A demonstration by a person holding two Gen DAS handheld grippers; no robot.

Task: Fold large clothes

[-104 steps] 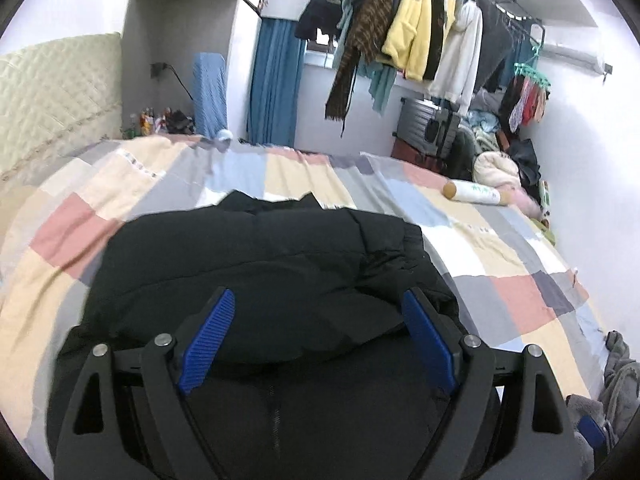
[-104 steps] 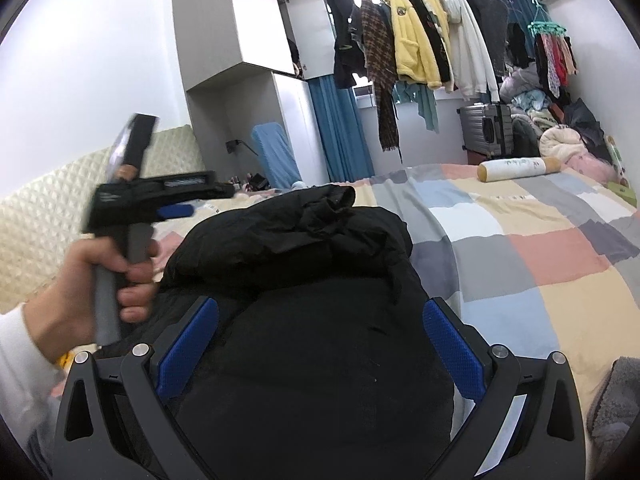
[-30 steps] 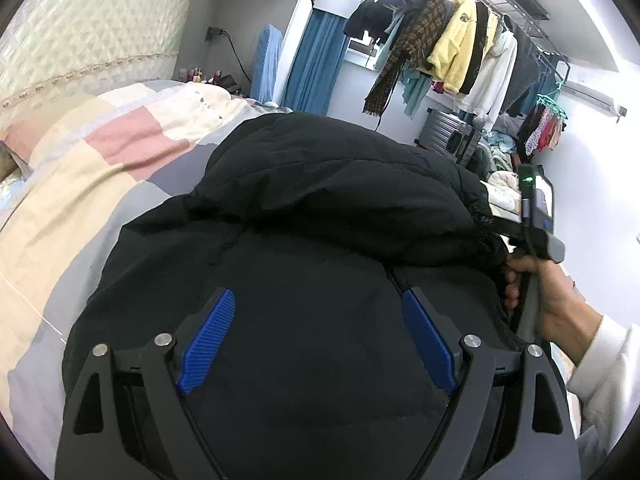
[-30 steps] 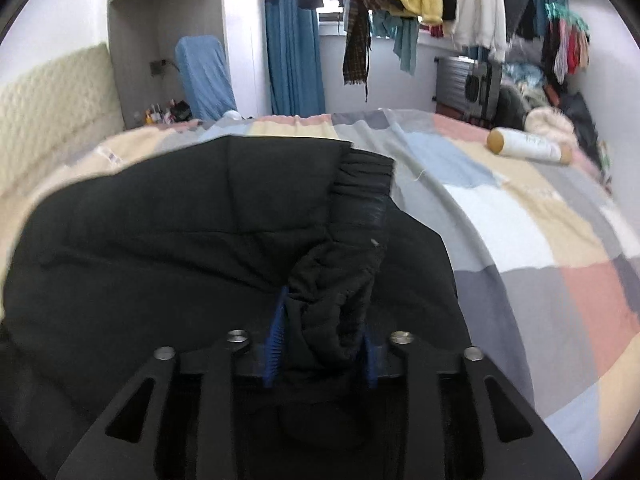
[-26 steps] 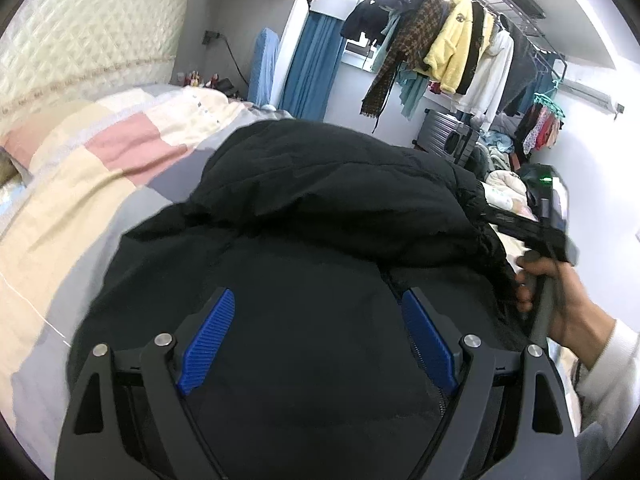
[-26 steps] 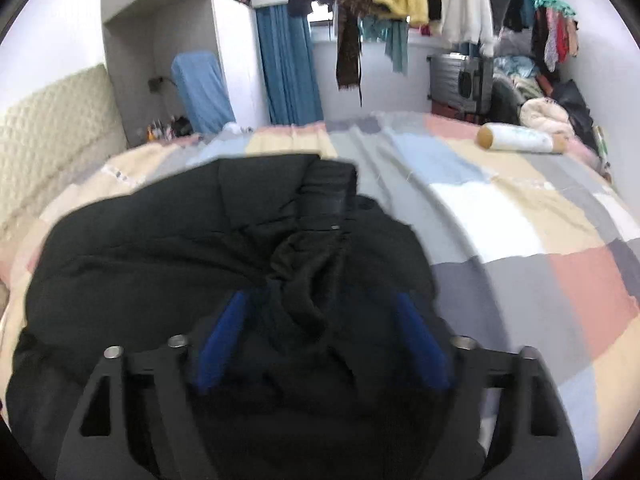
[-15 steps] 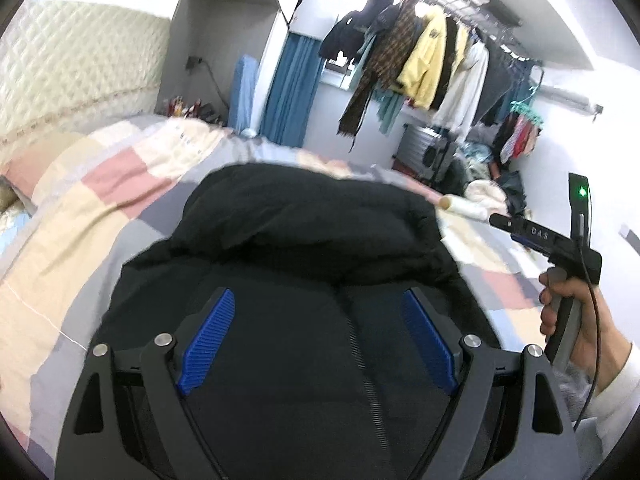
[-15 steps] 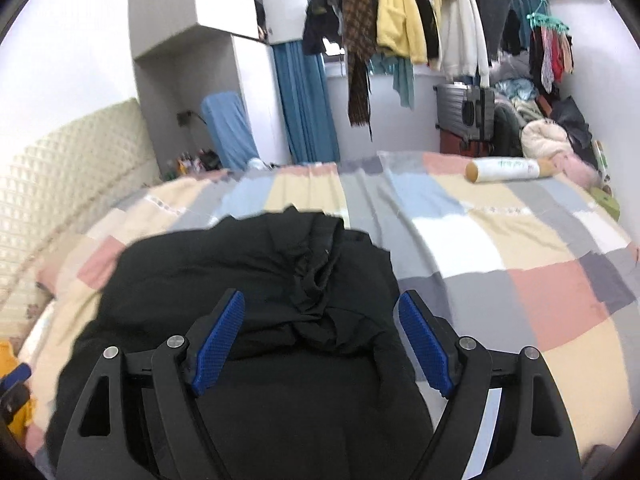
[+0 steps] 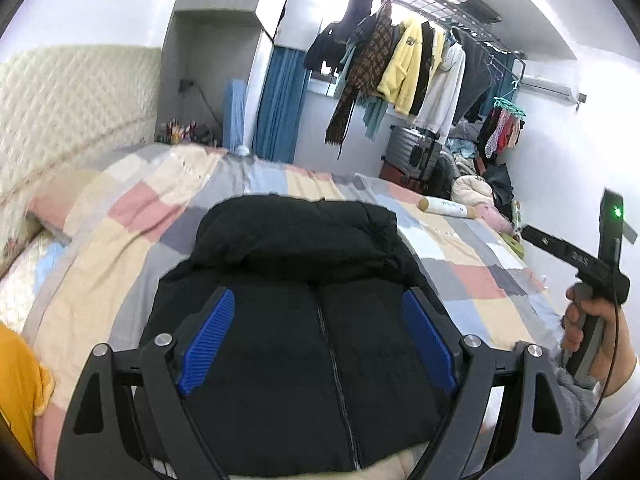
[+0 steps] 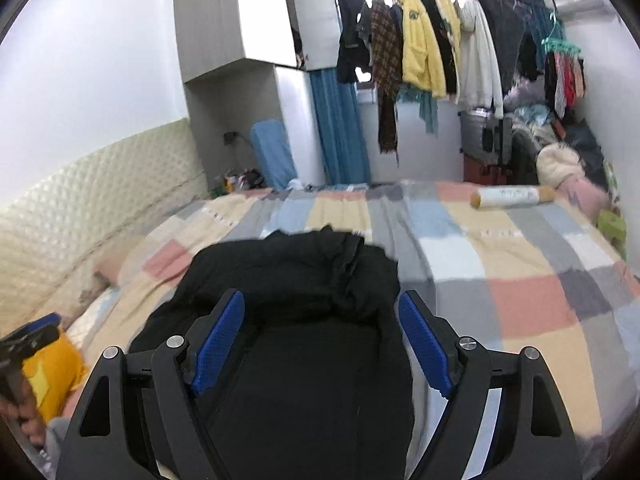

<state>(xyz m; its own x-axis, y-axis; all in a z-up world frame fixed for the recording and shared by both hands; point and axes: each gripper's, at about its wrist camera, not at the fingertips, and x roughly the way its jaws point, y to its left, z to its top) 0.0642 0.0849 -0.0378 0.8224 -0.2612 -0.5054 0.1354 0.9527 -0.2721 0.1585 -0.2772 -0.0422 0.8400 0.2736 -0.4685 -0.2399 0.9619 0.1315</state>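
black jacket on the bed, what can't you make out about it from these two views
- Black jacket: near hem, cut off by the bottom edge and left gripper frame, left wrist view.
- Its sleeves: black on black, right wrist view.
- Items by the headboard: too small.
- Yellow item: blurred, right wrist view.

One black jacket [image 9: 316, 280], one patchwork bedspread [image 9: 120, 240], one white roll [image 10: 512, 196], two yellow hanging coats [image 10: 420, 48]

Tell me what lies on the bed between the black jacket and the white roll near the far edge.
Nothing: between the black jacket and the white roll, the right wrist view shows only bare patchwork bedspread.
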